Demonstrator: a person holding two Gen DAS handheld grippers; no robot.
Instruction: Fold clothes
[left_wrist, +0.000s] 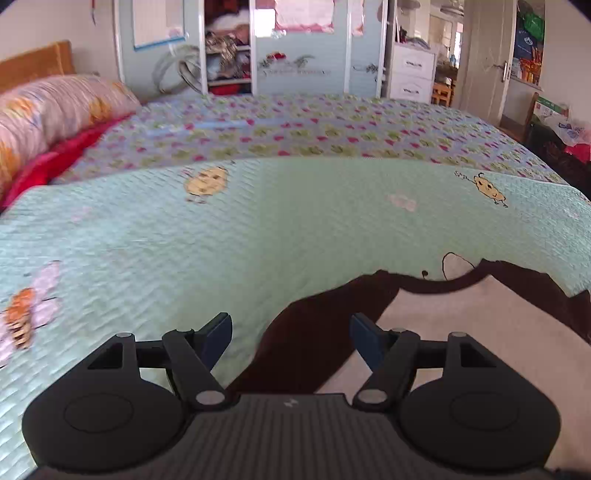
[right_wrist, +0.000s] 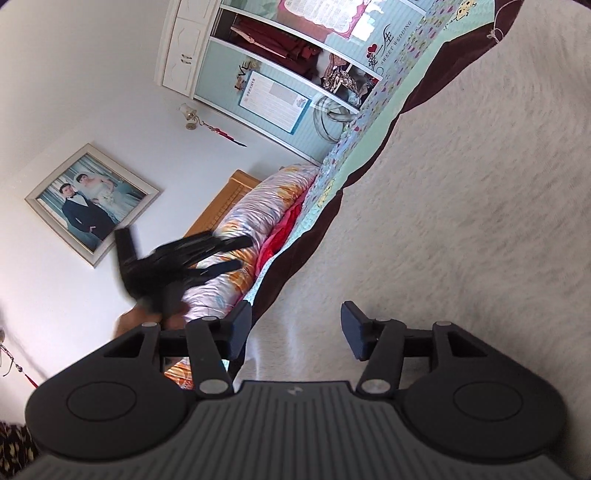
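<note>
A garment with a cream fleecy front (left_wrist: 461, 325) and dark brown sleeves and trim (left_wrist: 314, 332) lies flat on a mint-green quilt (left_wrist: 221, 251). My left gripper (left_wrist: 291, 334) hovers open over the dark brown sleeve, nothing between its fingers. In the tilted right wrist view the cream fabric (right_wrist: 461, 221) fills the right side, edged by the dark brown border (right_wrist: 295, 258). My right gripper (right_wrist: 295, 325) is open just above the cream fabric near that edge, holding nothing. The left gripper (right_wrist: 177, 258) appears there as a blurred black shape further off.
The quilt covers a bed with a floral sheet (left_wrist: 314, 125). A rolled floral duvet (left_wrist: 48, 107) and red cloth (left_wrist: 62, 155) lie at the headboard side. A wardrobe (left_wrist: 295, 48) stands behind the bed, an open door (left_wrist: 487, 55) at right. A framed photo (right_wrist: 92, 203) hangs on the wall.
</note>
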